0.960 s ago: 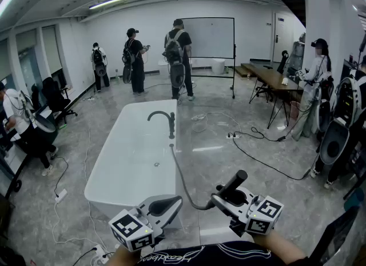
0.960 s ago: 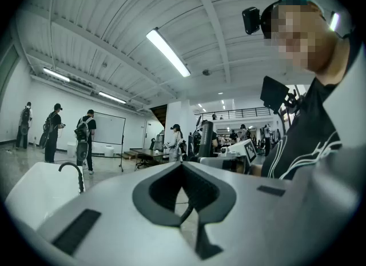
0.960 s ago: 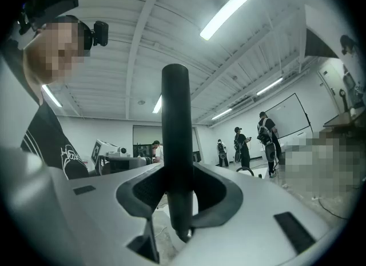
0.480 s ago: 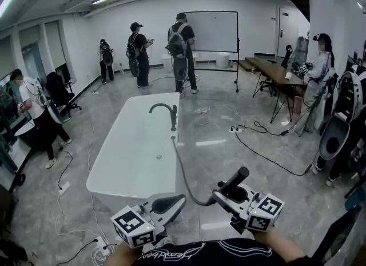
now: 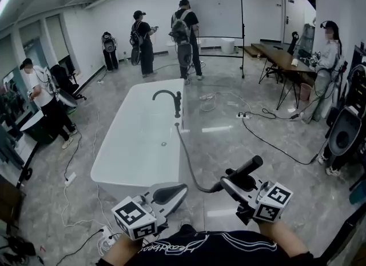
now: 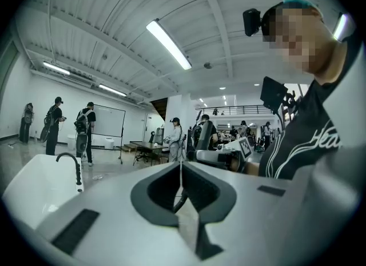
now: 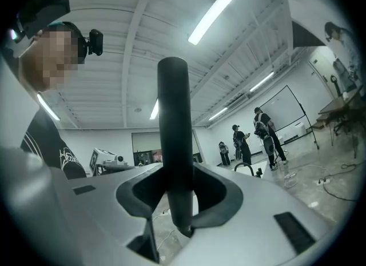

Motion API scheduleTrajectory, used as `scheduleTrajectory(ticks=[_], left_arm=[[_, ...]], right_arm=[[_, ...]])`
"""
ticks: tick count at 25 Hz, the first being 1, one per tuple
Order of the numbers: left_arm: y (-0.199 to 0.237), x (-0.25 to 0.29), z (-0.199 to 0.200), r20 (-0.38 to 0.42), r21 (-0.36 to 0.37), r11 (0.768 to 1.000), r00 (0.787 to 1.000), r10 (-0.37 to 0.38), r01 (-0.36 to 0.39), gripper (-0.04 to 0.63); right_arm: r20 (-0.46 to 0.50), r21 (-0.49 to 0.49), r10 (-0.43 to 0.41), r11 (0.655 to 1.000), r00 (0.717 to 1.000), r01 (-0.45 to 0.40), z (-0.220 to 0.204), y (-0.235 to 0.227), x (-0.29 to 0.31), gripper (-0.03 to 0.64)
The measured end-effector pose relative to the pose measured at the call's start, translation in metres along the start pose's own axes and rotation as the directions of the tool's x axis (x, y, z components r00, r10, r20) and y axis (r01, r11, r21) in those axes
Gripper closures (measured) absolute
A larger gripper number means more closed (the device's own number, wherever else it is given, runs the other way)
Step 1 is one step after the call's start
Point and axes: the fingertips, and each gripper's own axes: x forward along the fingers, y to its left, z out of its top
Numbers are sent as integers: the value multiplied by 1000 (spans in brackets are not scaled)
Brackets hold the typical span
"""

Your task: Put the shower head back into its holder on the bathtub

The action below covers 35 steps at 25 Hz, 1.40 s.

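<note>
A white bathtub (image 5: 123,167) stands ahead on the grey floor, with a black curved faucet (image 5: 167,96) and a short black post on its right rim. A grey hose (image 5: 191,173) runs from that rim down to a black shower head (image 5: 249,167). My right gripper (image 5: 231,182) is shut on the shower head, whose handle (image 7: 174,145) stands upright between the jaws. My left gripper (image 5: 183,189) is low at the left, shut with nothing in it (image 6: 180,165). Both grippers are short of the tub's near end.
Several people stand at the back near a whiteboard (image 5: 220,16), one at the left (image 5: 43,96), one at the right (image 5: 329,47). A table (image 5: 283,59) stands at the right. Cables and a power strip (image 5: 246,115) lie on the floor right of the tub.
The tub sits lower and nearer in the head view. Both grippers have shifted slightly to the right; the right still grips the shower head, the left stays shut.
</note>
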Motion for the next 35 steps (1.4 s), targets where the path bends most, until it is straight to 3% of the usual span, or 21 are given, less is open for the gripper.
scheduleTrajectory(ticks=[10, 19, 28, 35], left_arm=[[43, 39, -42, -97, -40, 992, 988, -119, 116, 589], [125, 156, -65, -162, -115, 958, 947, -278, 262, 591], [270, 219, -83, -188, -199, 954, 947, -260, 222, 591], [352, 245, -90, -206, -183, 963, 950, -235, 199, 591]], right_arm=[[43, 142, -96, 986, 995, 89, -18, -53, 8, 482], [28, 202, -220, 957, 975, 210, 0, -184, 36, 480], [3, 274, -210, 941, 978, 201, 23, -304, 140, 482], [53, 293, -165, 945, 985, 142, 48, -368, 208, 482]])
